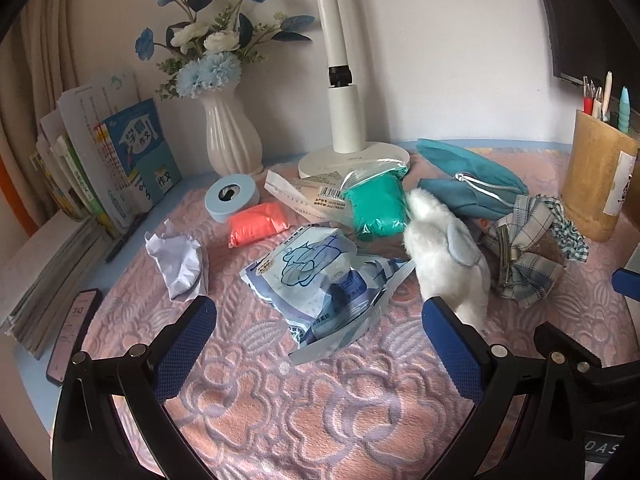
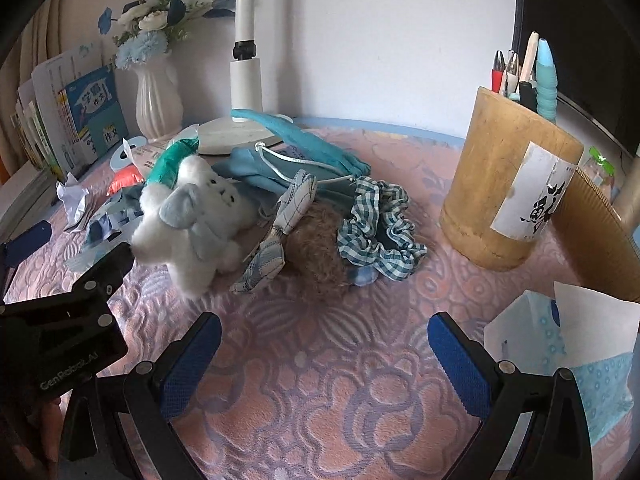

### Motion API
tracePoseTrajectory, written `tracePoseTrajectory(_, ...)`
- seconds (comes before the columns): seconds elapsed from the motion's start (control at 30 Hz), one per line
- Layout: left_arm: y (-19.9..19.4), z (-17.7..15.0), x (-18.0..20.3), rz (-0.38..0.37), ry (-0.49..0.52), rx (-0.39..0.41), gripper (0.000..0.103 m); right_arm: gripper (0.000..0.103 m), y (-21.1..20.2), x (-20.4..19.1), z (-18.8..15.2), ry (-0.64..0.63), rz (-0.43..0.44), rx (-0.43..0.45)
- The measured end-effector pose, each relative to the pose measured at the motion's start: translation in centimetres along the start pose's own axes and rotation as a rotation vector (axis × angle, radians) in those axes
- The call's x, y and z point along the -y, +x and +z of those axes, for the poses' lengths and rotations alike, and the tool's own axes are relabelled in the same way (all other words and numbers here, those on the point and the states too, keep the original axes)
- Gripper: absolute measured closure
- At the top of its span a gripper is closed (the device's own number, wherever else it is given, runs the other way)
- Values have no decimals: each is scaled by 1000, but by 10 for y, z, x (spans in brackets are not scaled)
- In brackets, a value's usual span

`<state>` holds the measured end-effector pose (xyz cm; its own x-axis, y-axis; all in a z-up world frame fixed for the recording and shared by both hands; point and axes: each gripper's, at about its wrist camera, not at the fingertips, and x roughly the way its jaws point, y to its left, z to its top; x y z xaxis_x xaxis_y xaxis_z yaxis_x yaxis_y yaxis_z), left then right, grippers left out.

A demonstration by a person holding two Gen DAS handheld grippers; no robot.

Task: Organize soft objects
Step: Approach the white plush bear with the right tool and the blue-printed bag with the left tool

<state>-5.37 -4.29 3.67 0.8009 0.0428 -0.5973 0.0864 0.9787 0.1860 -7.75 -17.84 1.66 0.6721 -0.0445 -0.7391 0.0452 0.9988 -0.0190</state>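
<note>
The left gripper (image 1: pixel 320 344) and right gripper (image 2: pixel 324 356) hover with jaws spread wide, holding nothing, over a pink floral tablecloth (image 2: pixel 320 400) against a white wall. A white plush toy (image 2: pixel 196 216) lies mid-table, fluffy, touching a plaid bow (image 2: pixel 280 232), beside a gingham scrunchie (image 2: pixel 380 232) and teal drawstring bag (image 2: pixel 280 160).

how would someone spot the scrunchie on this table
Find the wooden pen holder on the right. Just left of it, on the pink cloth, lies the scrunchie. It alone is a ruffled ring of teal-and-white gingham.
</note>
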Motion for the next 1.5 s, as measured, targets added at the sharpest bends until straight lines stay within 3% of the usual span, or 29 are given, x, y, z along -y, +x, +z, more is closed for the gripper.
tracePoseTrajectory(0.3,2,1,-7,-17,-40,-11,1,0,1,-9,-3,-33,-23,2)
tracePoseTrajectory(1.5,1,-1,-5,-23,-22,-13,1,0,8,-9,-1,-25,-16,-26)
